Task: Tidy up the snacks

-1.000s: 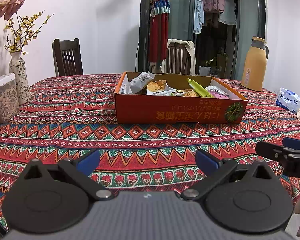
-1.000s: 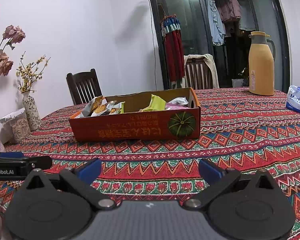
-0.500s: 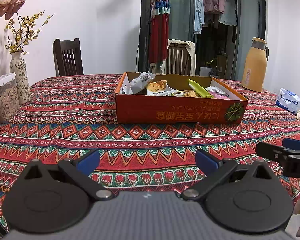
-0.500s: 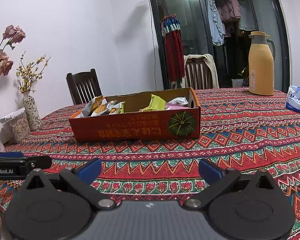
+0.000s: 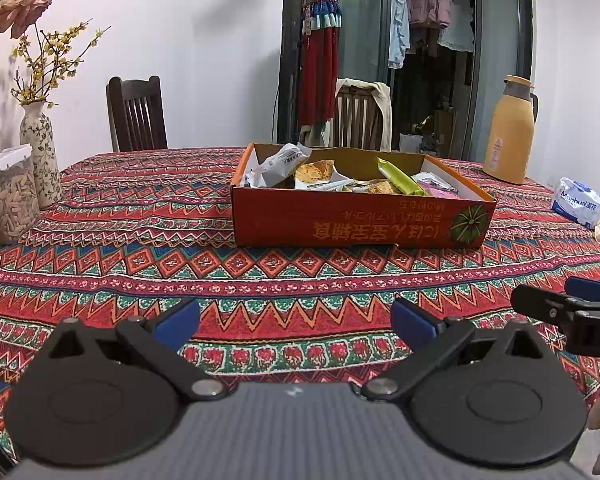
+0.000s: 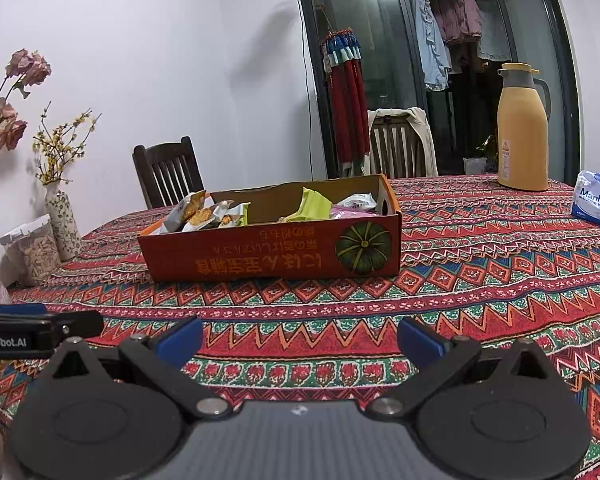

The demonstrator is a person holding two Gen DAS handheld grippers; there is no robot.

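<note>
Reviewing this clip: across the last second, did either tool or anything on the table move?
Nothing visibly changed. The left tool and the right tool both hang open and empty over the near edge of the patterned tablecloth, short of the orange snack box. The snack packets lie in the box as before, and the yellow thermos and the tissue pack stand where they were.

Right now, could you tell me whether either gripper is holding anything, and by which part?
Nothing is held. The left gripper and right gripper are both open above the tablecloth, short of the snack box.
</note>
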